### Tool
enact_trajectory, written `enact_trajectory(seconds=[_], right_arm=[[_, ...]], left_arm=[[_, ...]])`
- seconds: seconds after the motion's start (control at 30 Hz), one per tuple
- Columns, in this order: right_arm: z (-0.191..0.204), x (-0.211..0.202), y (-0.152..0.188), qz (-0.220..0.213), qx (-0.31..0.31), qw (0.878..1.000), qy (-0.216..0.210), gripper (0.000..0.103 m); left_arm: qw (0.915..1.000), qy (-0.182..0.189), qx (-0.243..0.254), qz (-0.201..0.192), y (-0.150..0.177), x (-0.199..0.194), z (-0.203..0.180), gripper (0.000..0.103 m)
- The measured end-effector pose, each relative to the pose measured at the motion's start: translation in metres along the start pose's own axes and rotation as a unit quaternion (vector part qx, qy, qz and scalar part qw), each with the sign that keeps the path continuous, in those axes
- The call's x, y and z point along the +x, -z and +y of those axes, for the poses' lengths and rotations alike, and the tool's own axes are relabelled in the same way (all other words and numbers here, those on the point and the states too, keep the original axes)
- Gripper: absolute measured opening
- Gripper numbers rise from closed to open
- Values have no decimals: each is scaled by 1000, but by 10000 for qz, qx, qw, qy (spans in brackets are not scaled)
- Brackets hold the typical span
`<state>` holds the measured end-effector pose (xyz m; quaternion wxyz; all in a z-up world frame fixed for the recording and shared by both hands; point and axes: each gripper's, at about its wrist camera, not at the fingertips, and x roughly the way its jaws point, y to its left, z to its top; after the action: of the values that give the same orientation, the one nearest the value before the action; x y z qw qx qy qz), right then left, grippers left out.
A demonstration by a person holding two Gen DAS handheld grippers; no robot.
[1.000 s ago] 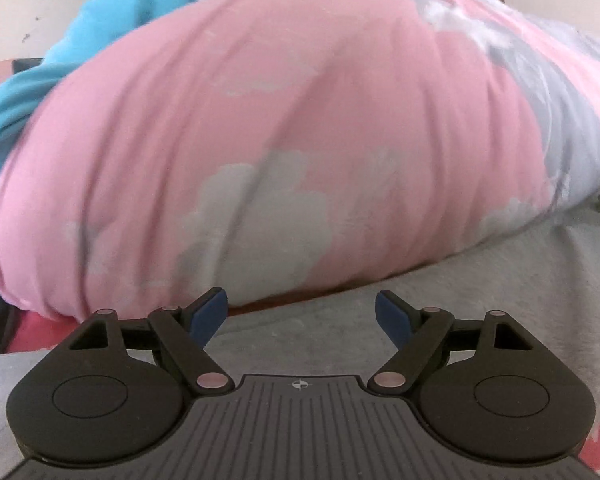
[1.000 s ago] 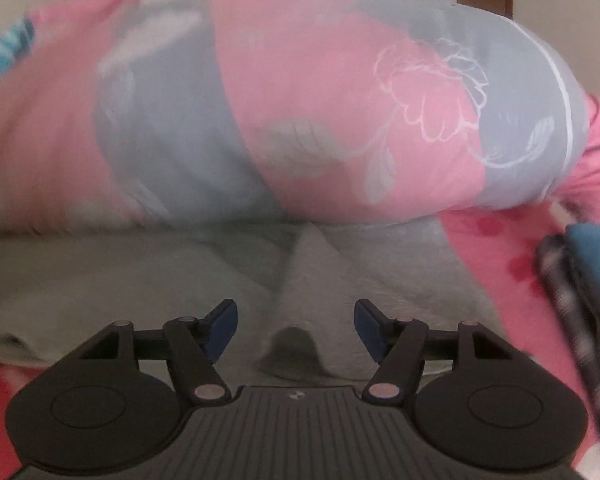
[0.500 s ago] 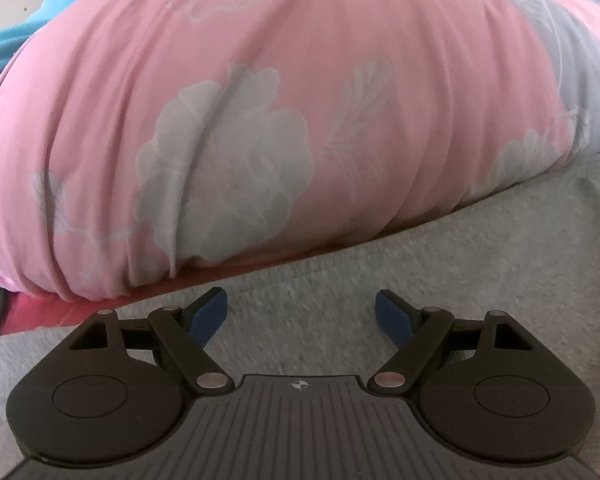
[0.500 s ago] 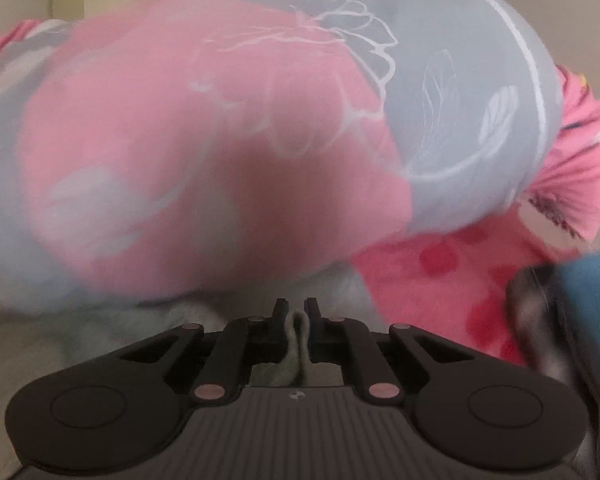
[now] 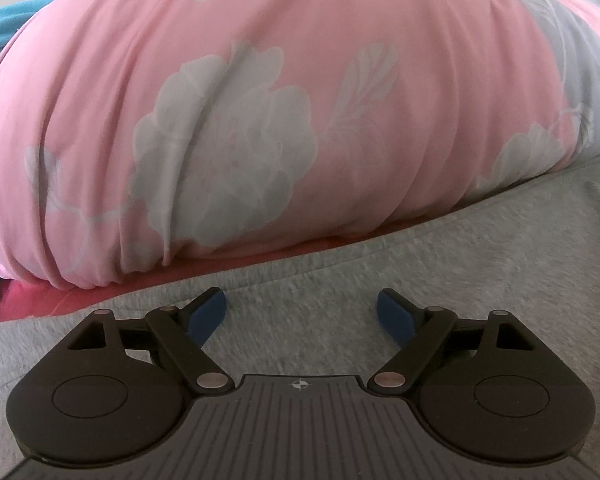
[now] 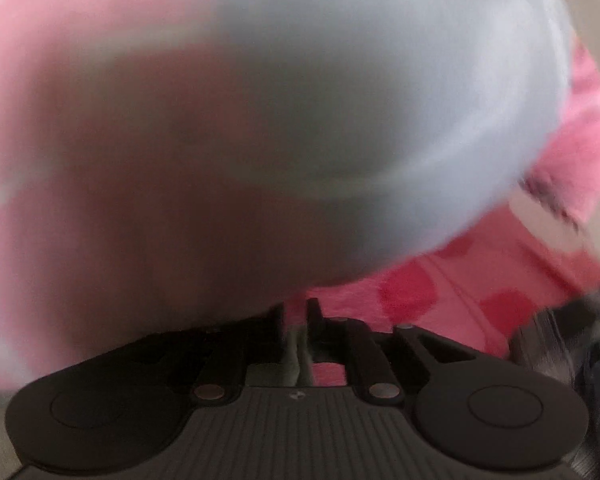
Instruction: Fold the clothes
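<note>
Fuzzy grey knit garment (image 5: 440, 264) – smooth, matt pink cloth quilt (image 5: 260, 100) – matt black plastic tongs (image 5: 300, 312).

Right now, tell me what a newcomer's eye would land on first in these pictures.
The big pink quilt with pale grey flowers fills the upper part of the left wrist view, bulging over a grey garment spread below it. The left gripper hovers over that garment with jaws wide apart. In the blurred right wrist view, the right gripper pinches a strip of pale grey cloth, its jaws having just eased slightly open.
</note>
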<state>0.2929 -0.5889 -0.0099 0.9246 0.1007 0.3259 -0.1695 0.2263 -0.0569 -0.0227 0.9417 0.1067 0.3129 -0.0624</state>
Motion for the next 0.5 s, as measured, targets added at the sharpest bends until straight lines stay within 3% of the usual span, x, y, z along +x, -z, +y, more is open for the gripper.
enact_trajectory(seconds=[0.07, 0.13, 0.2, 0.3, 0.4, 0.5], right_arm=[[-17, -11, 0, -57, 401, 9992, 29, 24], [-36, -31, 1, -244, 729, 9970, 33, 42], [-54, -64, 3, -413, 1018, 9939, -22, 46], [-79, -129, 16, -474, 1536, 9853, -576, 49], [-99, -190, 49, -307, 2307, 9663, -1104, 61], [-109, -224, 96, 101, 3124, 9378, -1511, 61]], left_arm=[[10000, 12, -20, 5, 0, 1, 1, 85], [10000, 26, -47, 8, -1, 1, 2, 85], [10000, 38, -77, -4, -1, 1, 3, 85], [9999, 45, -159, -33, -2, -1, 5, 84], [9997, 55, -209, -148, -3, -9, 9, 84], [9991, 73, -281, -297, -4, -26, 15, 84]])
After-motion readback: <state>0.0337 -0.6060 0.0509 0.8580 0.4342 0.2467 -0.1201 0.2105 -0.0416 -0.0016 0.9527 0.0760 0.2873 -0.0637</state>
